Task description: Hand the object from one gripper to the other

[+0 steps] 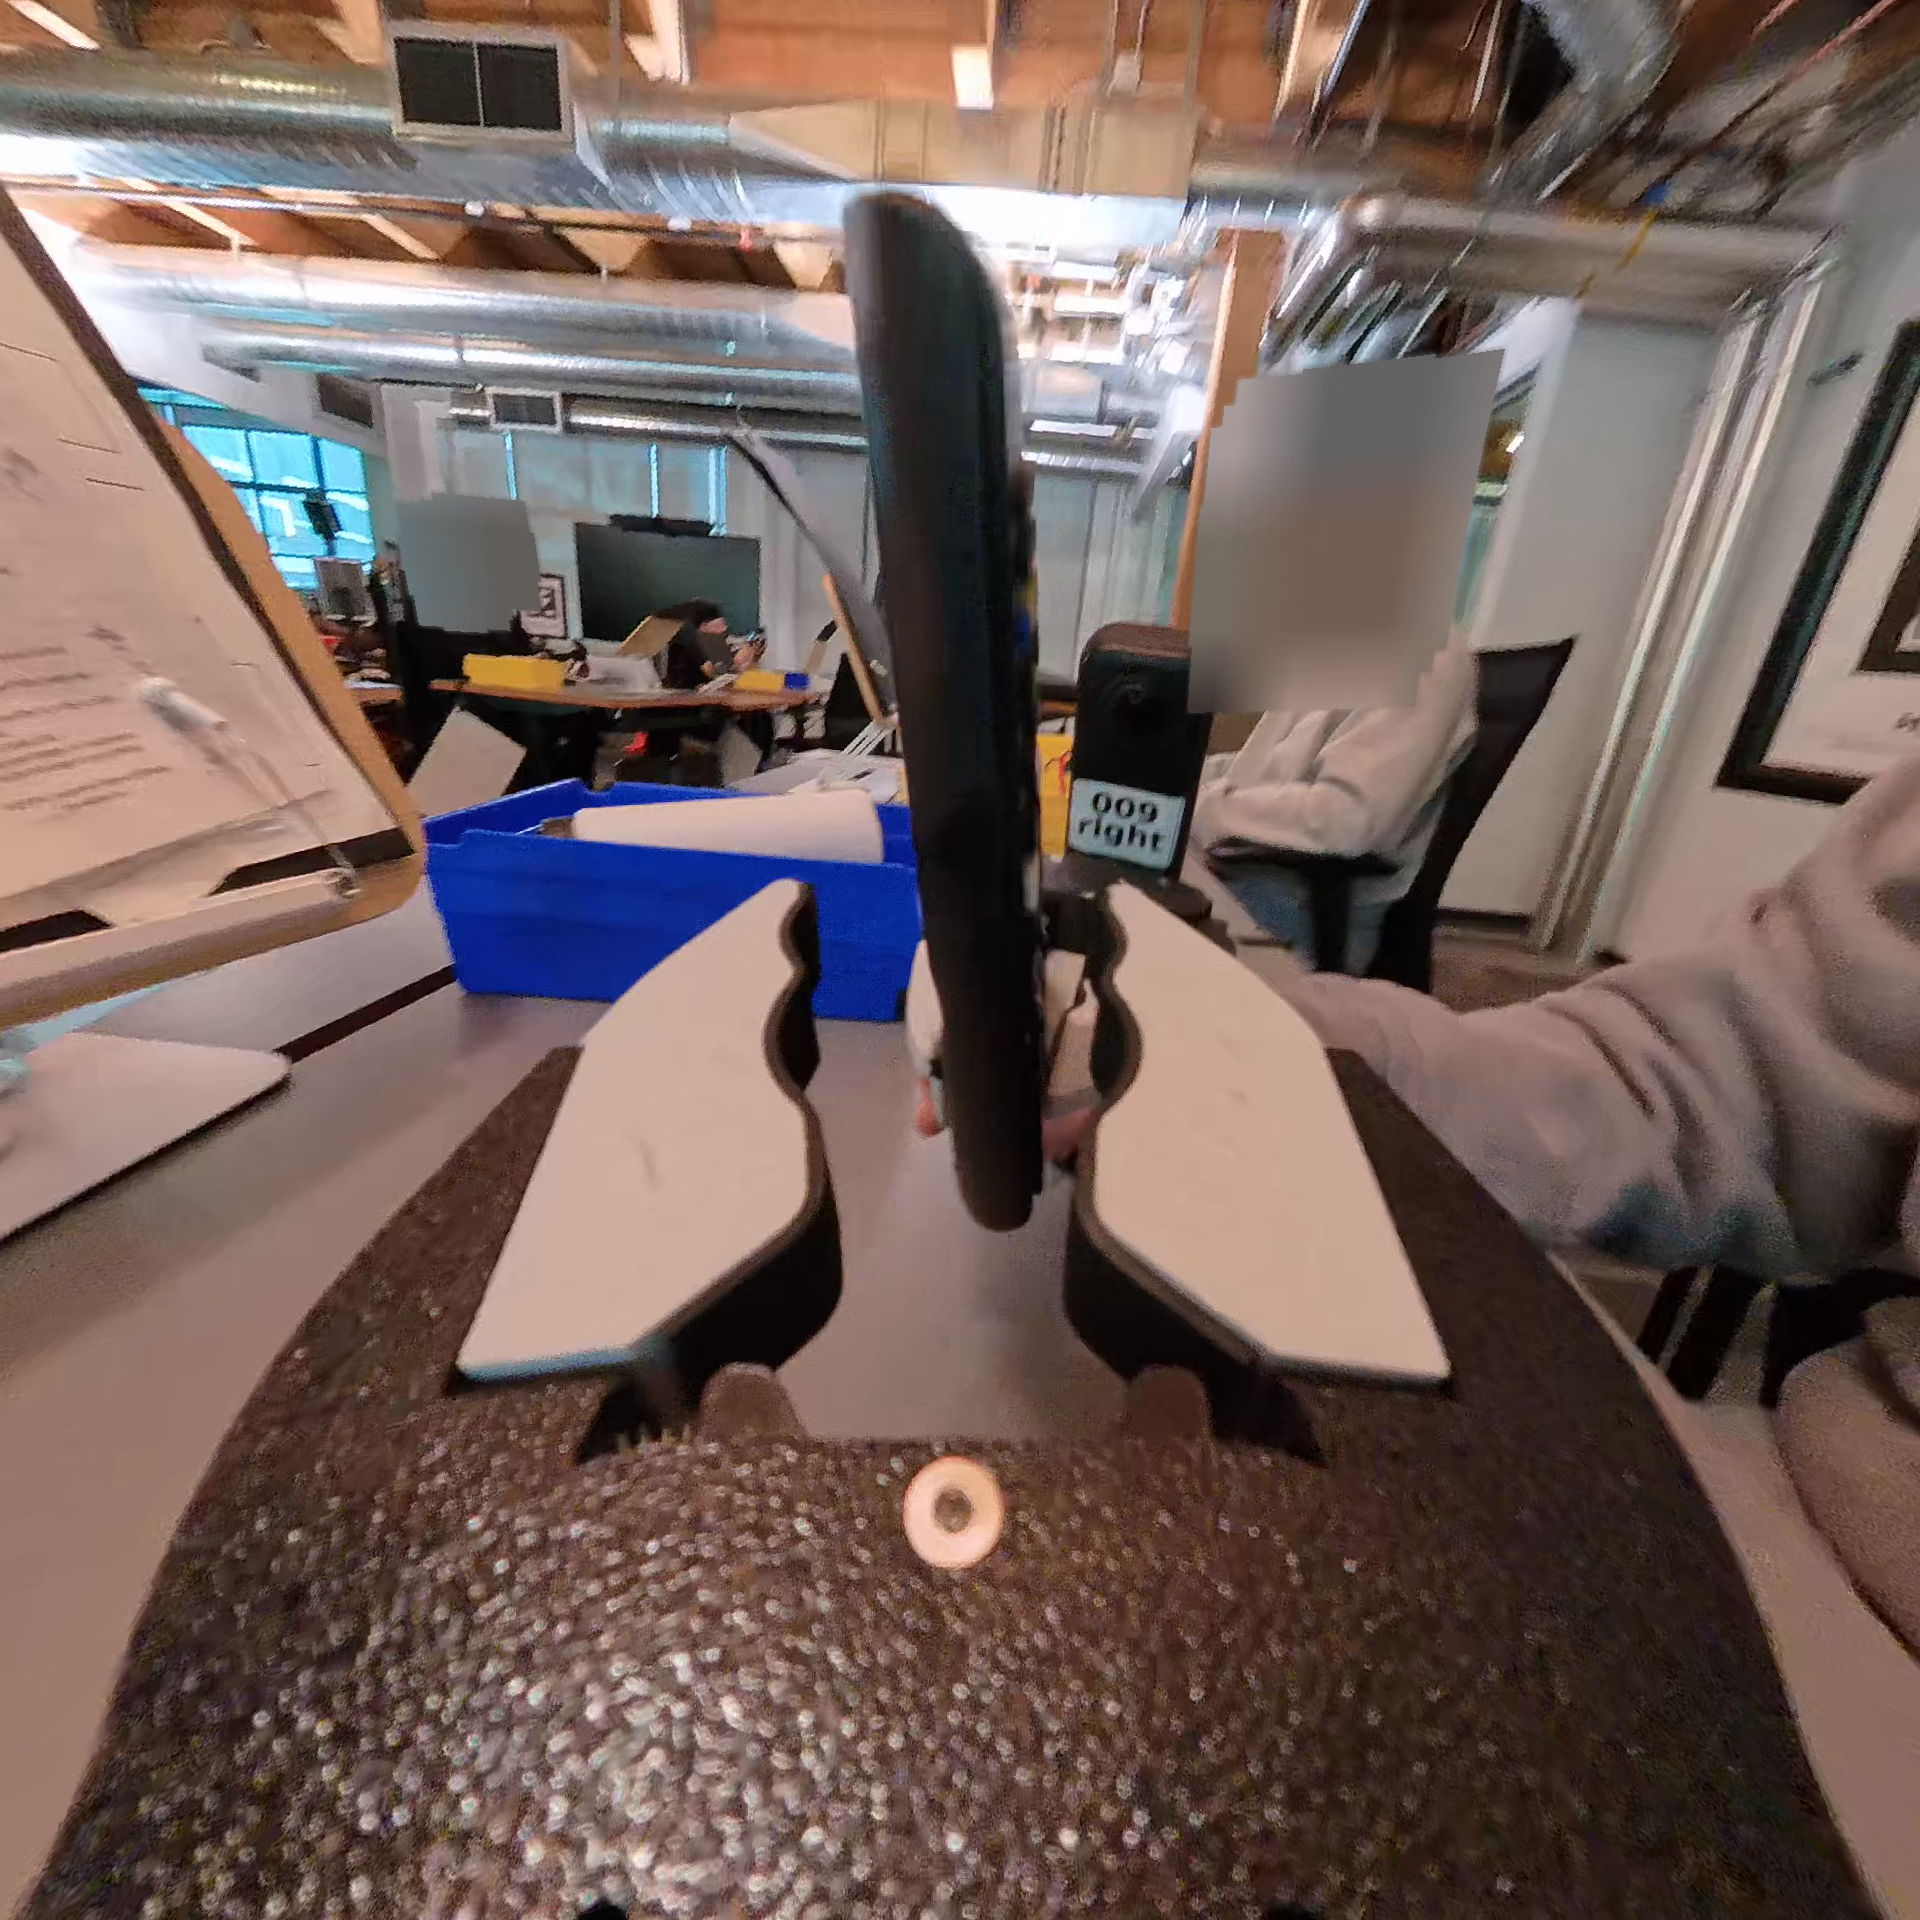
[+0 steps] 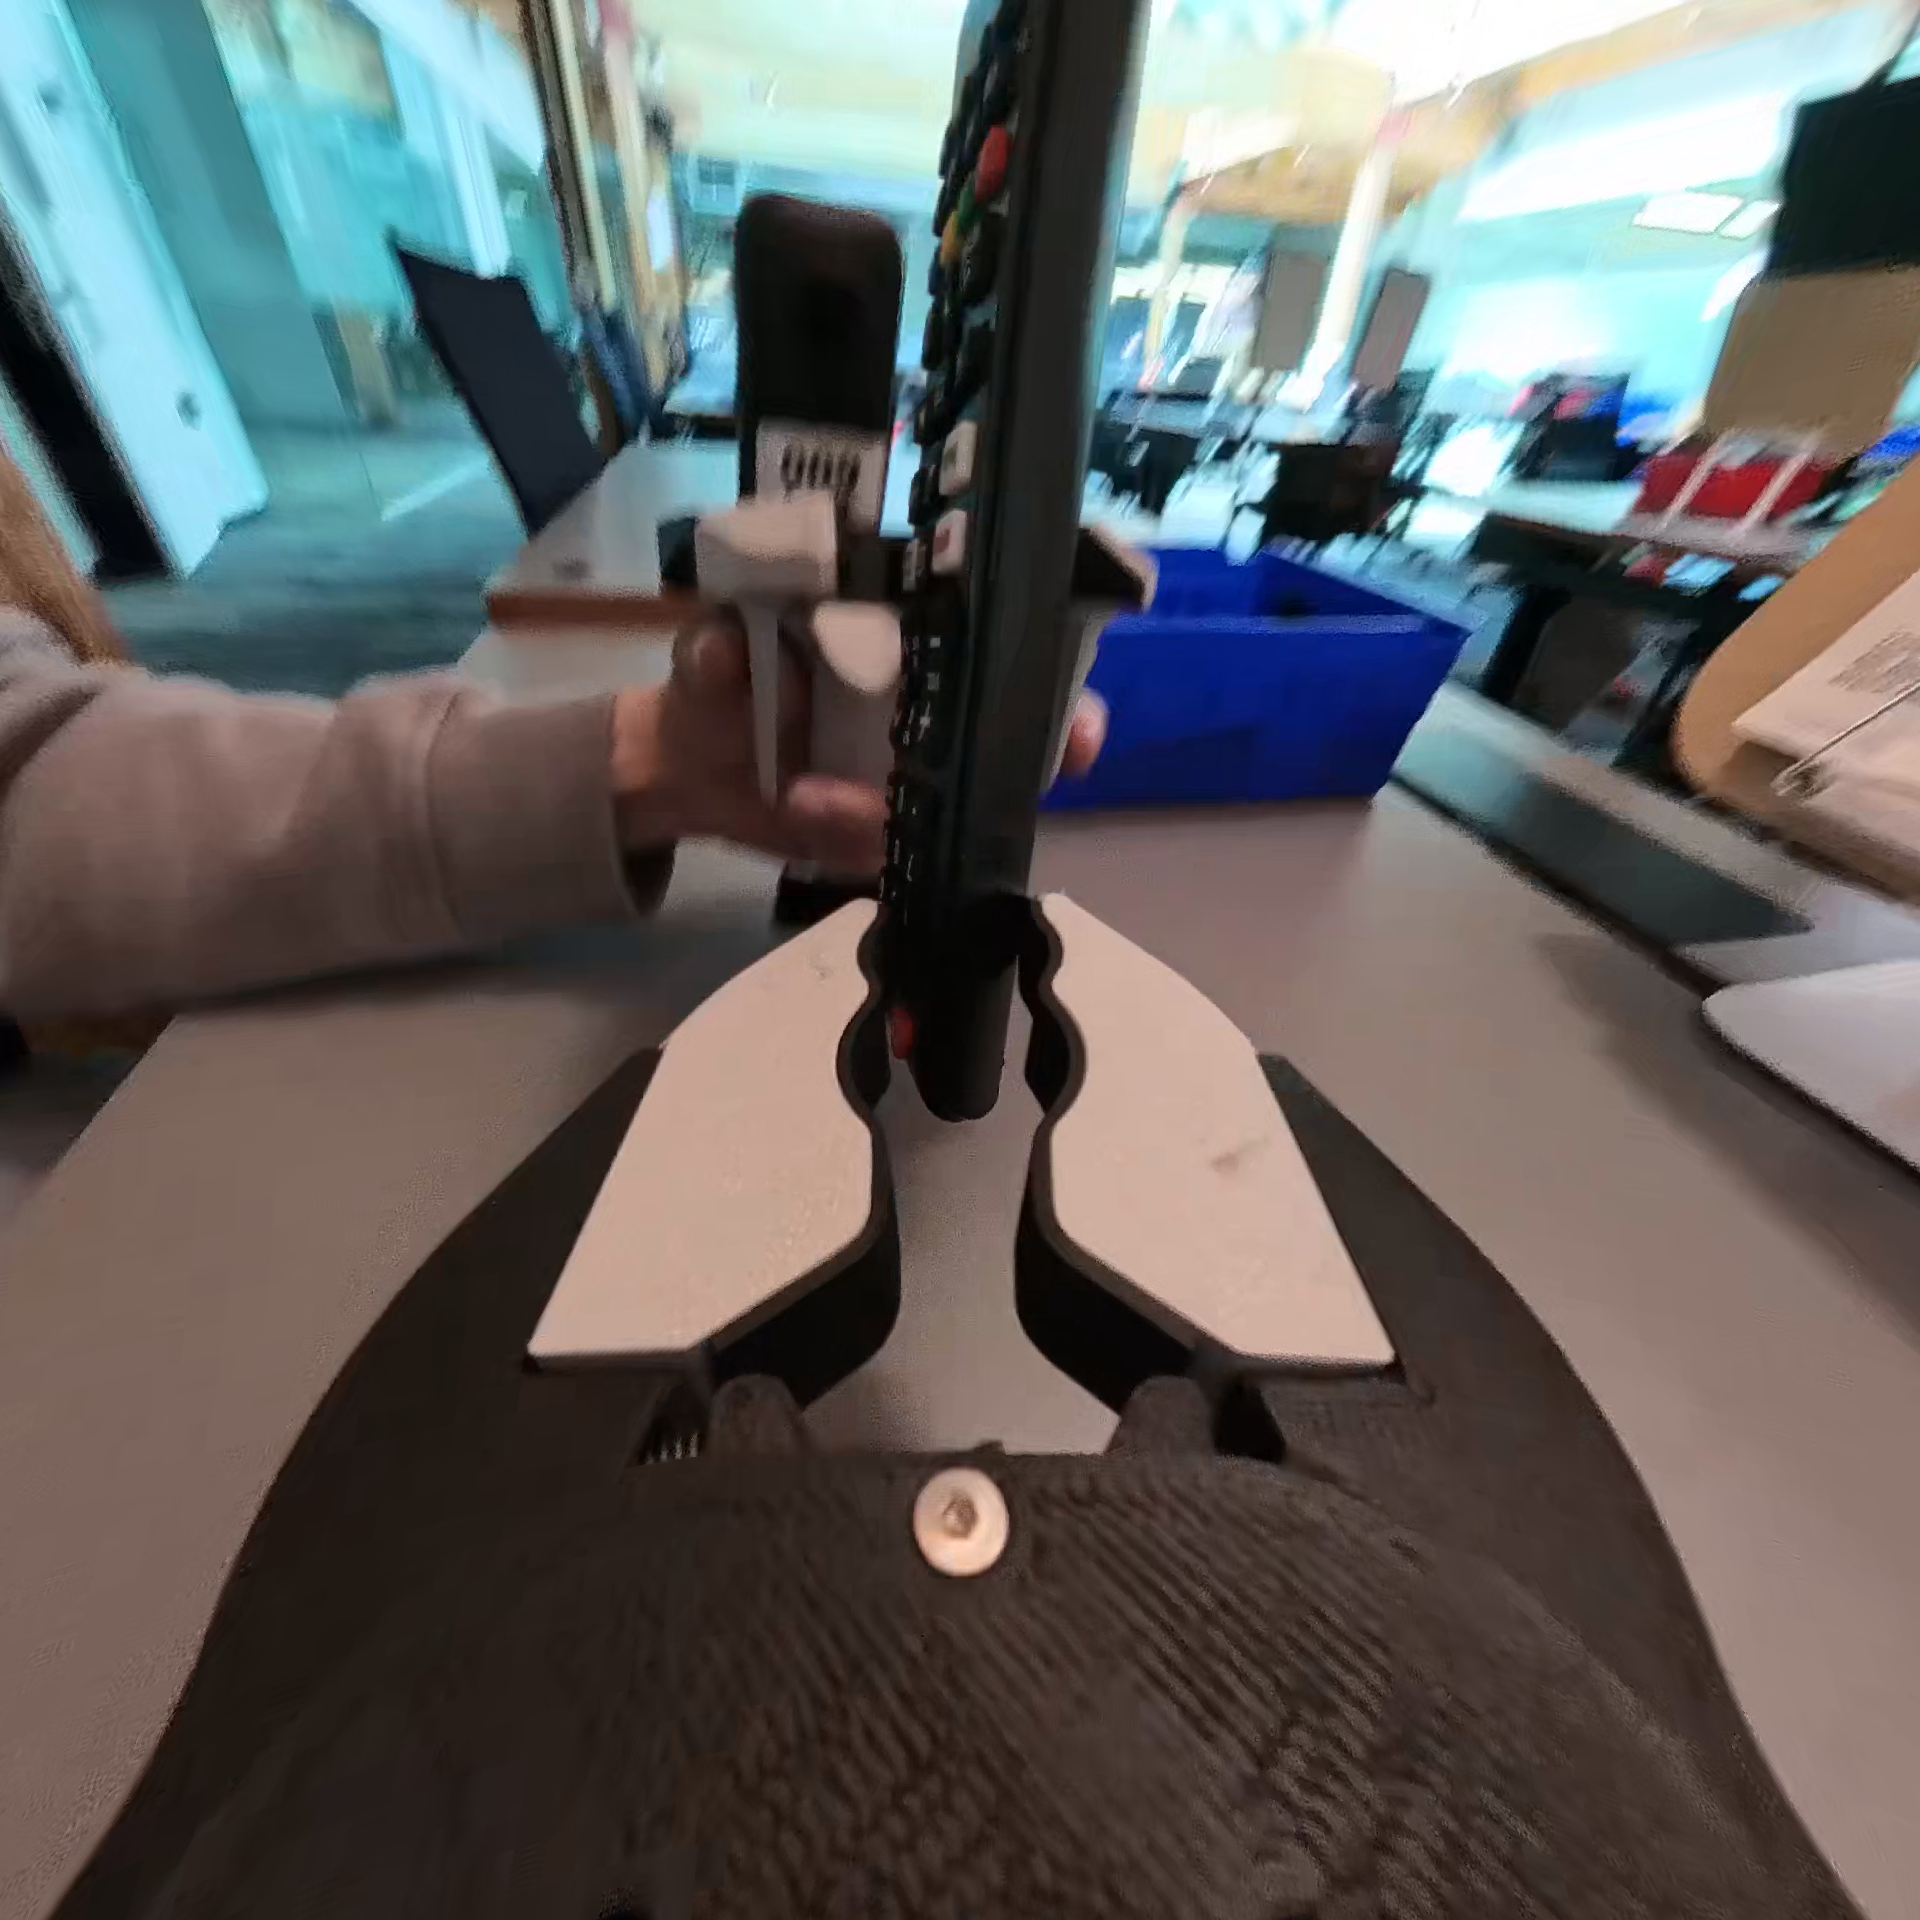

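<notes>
Black remote [image 2: 971,582] stands upright, its lower end clamped in the right gripper [image 2: 951,997]; the left gripper [image 1: 951,1049], jaws spread, brackets it to receive.

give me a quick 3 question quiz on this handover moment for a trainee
1. True or false: the right gripper has its fingers shut on the lower end of the remote.
2. What colour is the bin on the table behind the grippers? A red, B blue, C green.
3. Fill in the word: the left gripper has its fingers ____, one on each side of the upright remote.

Key: 1 true; 2 B; 3 open
</notes>
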`<state>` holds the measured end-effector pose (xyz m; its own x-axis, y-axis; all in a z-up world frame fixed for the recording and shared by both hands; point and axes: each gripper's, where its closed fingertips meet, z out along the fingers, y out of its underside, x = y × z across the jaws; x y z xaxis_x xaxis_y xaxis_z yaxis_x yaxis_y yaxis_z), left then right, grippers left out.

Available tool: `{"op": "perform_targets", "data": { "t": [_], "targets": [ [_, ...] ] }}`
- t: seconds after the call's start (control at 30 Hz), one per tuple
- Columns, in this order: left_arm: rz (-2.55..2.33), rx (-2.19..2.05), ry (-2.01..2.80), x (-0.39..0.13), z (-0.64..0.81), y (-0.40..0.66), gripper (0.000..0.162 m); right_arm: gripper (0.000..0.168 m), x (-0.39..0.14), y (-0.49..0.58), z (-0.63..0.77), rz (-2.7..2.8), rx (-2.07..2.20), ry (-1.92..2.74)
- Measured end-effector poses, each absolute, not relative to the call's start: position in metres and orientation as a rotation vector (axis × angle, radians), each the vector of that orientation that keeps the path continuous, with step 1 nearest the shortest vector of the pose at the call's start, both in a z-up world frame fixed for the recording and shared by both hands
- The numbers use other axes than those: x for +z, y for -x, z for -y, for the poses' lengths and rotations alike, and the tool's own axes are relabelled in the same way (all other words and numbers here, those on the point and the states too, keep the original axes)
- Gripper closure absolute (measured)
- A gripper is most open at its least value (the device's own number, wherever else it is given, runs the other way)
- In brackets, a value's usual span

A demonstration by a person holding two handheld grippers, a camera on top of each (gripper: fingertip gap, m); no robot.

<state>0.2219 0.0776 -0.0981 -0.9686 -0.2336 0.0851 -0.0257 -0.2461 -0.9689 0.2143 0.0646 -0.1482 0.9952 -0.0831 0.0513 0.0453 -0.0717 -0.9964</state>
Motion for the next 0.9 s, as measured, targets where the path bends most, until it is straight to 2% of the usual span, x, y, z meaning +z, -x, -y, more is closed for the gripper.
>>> {"op": "perform_targets", "data": {
  "t": [0.1, 0.2, 0.27, 0.4, 0.5, 0.6, 0.77, 0.83, 0.9],
  "targets": [
    [-1.887, -2.328, 0.281, -0.097, -0.087, -0.216, 0.102, 0.145, -0.173, -0.208, -0.051, 0.015, -0.016, 1.802],
    [-1.995, -2.291, 0.224, -0.104, -0.086, -0.207, 0.116, 0.146, -0.183, -0.203, -0.048, 0.039, 0.048, 1.855],
    [-2.003, -2.256, 0.239, -0.11, -0.088, -0.212, 0.134, 0.146, -0.182, -0.203, -0.048, 0.038, 0.045, 1.851],
    [-1.798, -2.436, 0.429, -0.096, -0.102, -0.23, 0.139, 0.143, -0.147, -0.233, -0.046, -0.153, -0.045, 1.567],
    [-1.465, -2.581, 0.59, -0.076, -0.122, -0.246, 0.138, 0.112, -0.13, -0.247, -0.044, -0.318, 0.016, 1.36],
    [-1.187, -2.759, 0.633, -0.066, -0.135, -0.248, 0.138, 0.102, -0.124, -0.246, -0.053, -0.367, 0.076, 1.264],
    [-1.22, -2.832, 0.631, -0.081, -0.112, -0.247, 0.138, 0.11, -0.12, -0.243, -0.061, -0.392, 0.051, 1.198],
    [-1.261, -2.842, 0.602, -0.084, -0.1, -0.243, 0.137, 0.135, -0.115, -0.241, -0.056, -0.36, 0.048, 1.163],
    [-1.28, -2.908, 0.567, -0.083, -0.096, -0.237, 0.137, 0.145, -0.106, -0.229, -0.053, -0.28, 0.159, 1.155]
  ]
}}
